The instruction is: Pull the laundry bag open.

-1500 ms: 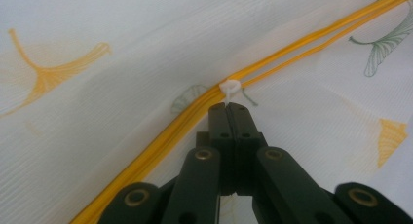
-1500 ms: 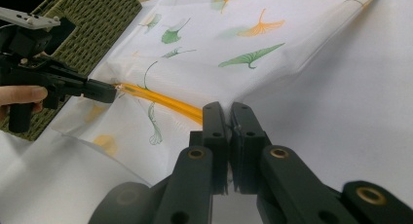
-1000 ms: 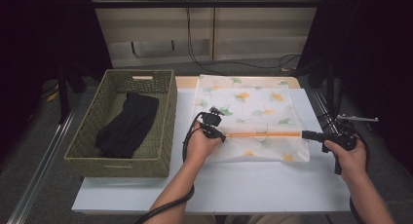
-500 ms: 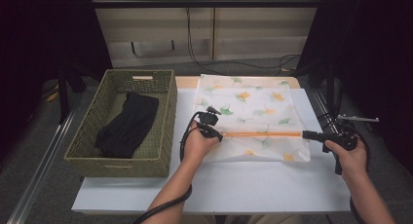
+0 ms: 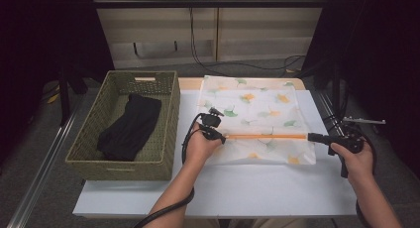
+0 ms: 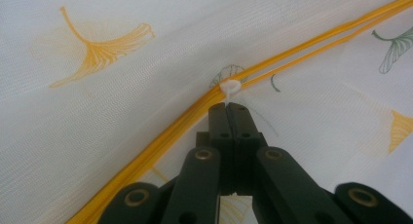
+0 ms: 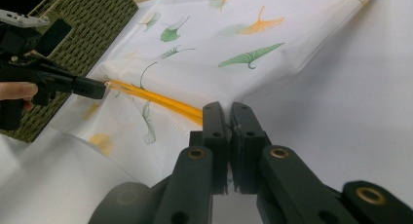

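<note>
A white mesh laundry bag [image 5: 257, 109] printed with ginkgo leaves lies flat on the white table [image 5: 237, 188]. An orange zipper [image 5: 265, 136] runs across its near part. My left gripper [image 5: 223, 138] sits at the zipper's left end, shut on the small white zipper pull [image 6: 228, 89] at its tips [image 6: 229, 106]. My right gripper [image 5: 311, 137] is at the zipper's right end, shut on the bag's edge [image 7: 225, 109] where the orange zipper [image 7: 160, 103] ends. The left gripper [image 7: 97, 90] is also in the right gripper view, at the zipper's far end.
A green woven basket [image 5: 168, 114] stands left of the bag with a black folded cloth [image 5: 130, 126] inside. Bare white tabletop lies in front of the bag. Metal rails run along the table's sides, and cables hang at the back.
</note>
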`<act>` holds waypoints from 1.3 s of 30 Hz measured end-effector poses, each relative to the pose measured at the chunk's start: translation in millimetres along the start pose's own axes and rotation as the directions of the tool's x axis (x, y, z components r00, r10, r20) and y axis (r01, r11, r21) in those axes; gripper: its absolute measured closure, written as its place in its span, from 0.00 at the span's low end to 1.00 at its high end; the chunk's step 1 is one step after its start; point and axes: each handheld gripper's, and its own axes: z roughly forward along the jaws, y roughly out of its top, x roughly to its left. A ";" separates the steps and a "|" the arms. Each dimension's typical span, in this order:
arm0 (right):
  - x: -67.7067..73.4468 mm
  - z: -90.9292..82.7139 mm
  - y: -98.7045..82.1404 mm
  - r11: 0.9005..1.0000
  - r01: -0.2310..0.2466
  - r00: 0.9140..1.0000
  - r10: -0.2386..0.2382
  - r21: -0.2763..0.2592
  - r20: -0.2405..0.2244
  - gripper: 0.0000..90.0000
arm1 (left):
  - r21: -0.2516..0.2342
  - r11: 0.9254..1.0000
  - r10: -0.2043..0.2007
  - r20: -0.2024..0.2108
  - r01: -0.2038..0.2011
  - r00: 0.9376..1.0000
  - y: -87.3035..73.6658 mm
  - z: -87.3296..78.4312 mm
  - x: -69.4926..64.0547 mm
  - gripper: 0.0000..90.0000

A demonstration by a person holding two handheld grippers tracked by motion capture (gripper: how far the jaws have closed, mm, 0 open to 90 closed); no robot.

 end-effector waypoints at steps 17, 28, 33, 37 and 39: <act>-1.2 -1.1 0.1 1.000 0.003 1.000 -0.003 -0.002 0.013 0.97 | 0.008 1.000 -0.009 -0.010 0.009 1.000 -3.1 -2.1 5.2 1.00; -0.7 -1.4 0.5 1.000 0.004 1.000 -0.004 -0.003 0.007 0.97 | 0.006 1.000 -0.014 -0.011 0.014 1.000 -2.8 -3.8 5.5 1.00; 0.2 -1.9 0.7 1.000 0.005 1.000 -0.005 -0.010 0.006 0.97 | 0.005 1.000 -0.009 -0.013 0.009 1.000 -2.7 -3.8 5.0 1.00; 0.5 -1.8 0.7 1.000 0.008 1.000 -0.008 -0.009 0.011 0.97 | 0.009 1.000 -0.010 -0.015 0.010 1.000 -2.8 -3.4 5.6 1.00; 0.4 -1.9 0.6 1.000 0.009 1.000 -0.009 -0.007 0.017 0.97 | 0.004 1.000 -0.019 -0.021 0.019 1.000 -3.6 -2.9 5.9 1.00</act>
